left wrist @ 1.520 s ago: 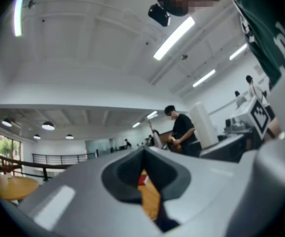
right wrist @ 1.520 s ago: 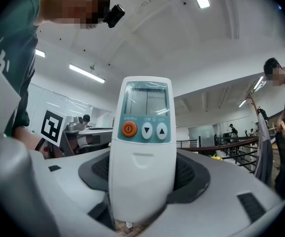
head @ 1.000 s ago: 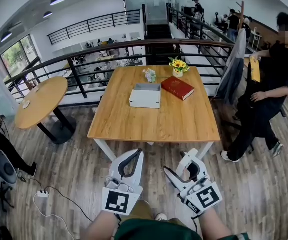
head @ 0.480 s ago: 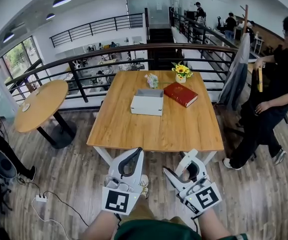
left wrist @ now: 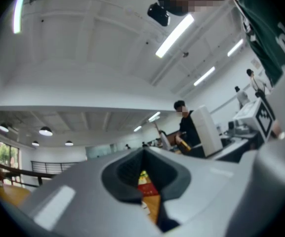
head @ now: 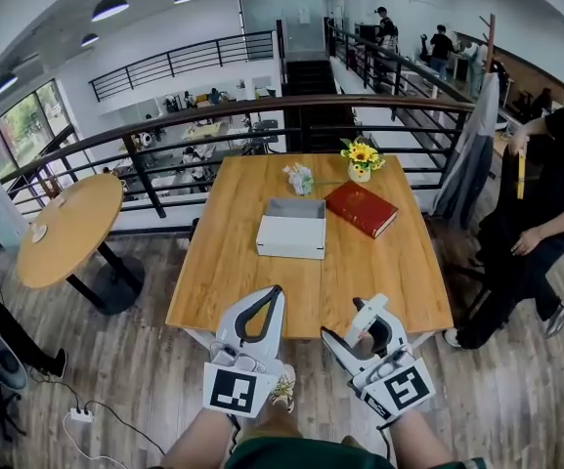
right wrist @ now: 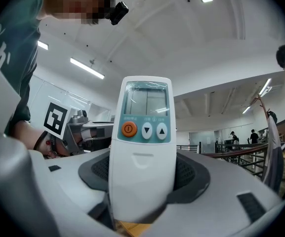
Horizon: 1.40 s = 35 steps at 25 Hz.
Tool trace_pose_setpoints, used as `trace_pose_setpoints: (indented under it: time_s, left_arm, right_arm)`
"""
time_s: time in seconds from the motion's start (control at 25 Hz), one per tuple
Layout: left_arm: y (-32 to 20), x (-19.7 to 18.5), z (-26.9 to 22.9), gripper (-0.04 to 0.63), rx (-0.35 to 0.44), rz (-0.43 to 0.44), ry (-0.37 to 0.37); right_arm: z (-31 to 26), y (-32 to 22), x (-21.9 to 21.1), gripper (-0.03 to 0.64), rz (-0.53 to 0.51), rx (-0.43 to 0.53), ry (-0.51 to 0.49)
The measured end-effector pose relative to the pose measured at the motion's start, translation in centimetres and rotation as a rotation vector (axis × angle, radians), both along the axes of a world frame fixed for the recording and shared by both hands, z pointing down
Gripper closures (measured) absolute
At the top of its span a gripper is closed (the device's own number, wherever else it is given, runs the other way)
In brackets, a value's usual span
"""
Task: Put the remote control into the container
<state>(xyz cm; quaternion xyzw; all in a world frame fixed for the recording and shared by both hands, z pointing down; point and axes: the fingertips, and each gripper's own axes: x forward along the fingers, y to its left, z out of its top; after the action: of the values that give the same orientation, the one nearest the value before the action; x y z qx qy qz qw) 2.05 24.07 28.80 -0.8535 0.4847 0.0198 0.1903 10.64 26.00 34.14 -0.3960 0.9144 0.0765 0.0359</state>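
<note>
Your right gripper clamps remote control upright by lower half, likely for end-first drop; left gripper pinched shut on nothing, idle at lower centre; container open-topped mid-frame on table, well apart from remote.

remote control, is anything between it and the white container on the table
Nothing visible. The right gripper holds the remote control at the near edge of the table; only bare wood lies before the open container. The red book lies to its right.
</note>
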Motion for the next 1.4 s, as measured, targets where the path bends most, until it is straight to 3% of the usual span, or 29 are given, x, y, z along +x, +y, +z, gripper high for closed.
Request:
trace_pose_setpoints:
  time_s: [0.28,0.68,1.4]
  left_arm:
    - [-10.0,-1.2,-0.5,0.6,-0.001,0.055,-0.046]
    - [-22.0,-4.4,-1.8,0.6,-0.008,0.092,-0.047]
    - [-34.5,-8.4,-2.1,0.6,-0.02,0.148,0.024]
  right_arm:
    - [-0.8,-9.9,-2.1,0.322,0.034,-0.008,-0.003]
    - [-2.1,-21.4,-5.4,0.322,0.082,-0.022,-0.01]
    - [-2.5,-33.1,-9.7,0.322,0.125,-0.015,0.015]
